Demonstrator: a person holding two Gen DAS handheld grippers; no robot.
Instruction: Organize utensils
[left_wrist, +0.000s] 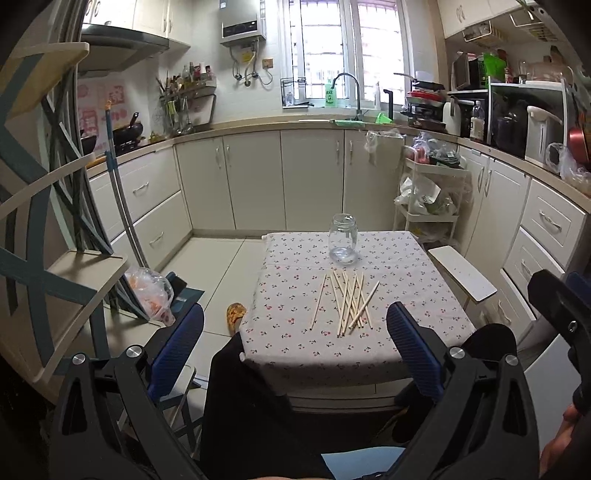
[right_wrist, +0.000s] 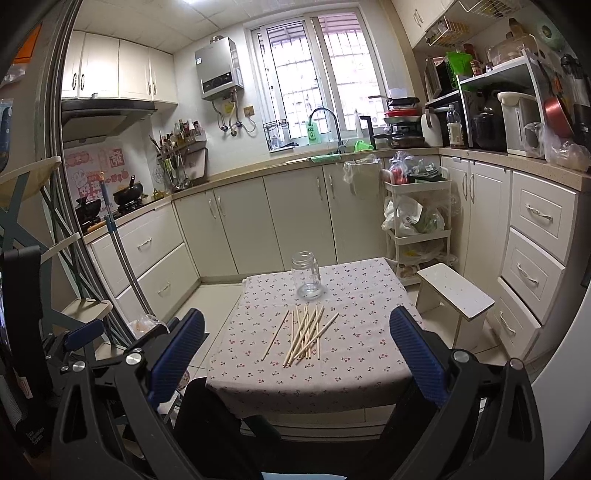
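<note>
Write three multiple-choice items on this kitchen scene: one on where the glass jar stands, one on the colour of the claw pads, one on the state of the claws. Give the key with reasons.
1. Where is the glass jar relative to the chopsticks?
A. Lying among them
B. Standing behind them, further from the cameras
C. On the floor

2. What colour are the claw pads?
A. Blue
B. Red
C. White

3. What state are the left claw and right claw in?
A. Both shut on chopsticks
B. One holds the jar
C. Both open and holding nothing

Key: 1 B, the jar stands upright on the table beyond the pile. 2 A, the ribbed pads show blue in both views. 3 C, each pair of fingers is spread wide, short of the pile.
</note>
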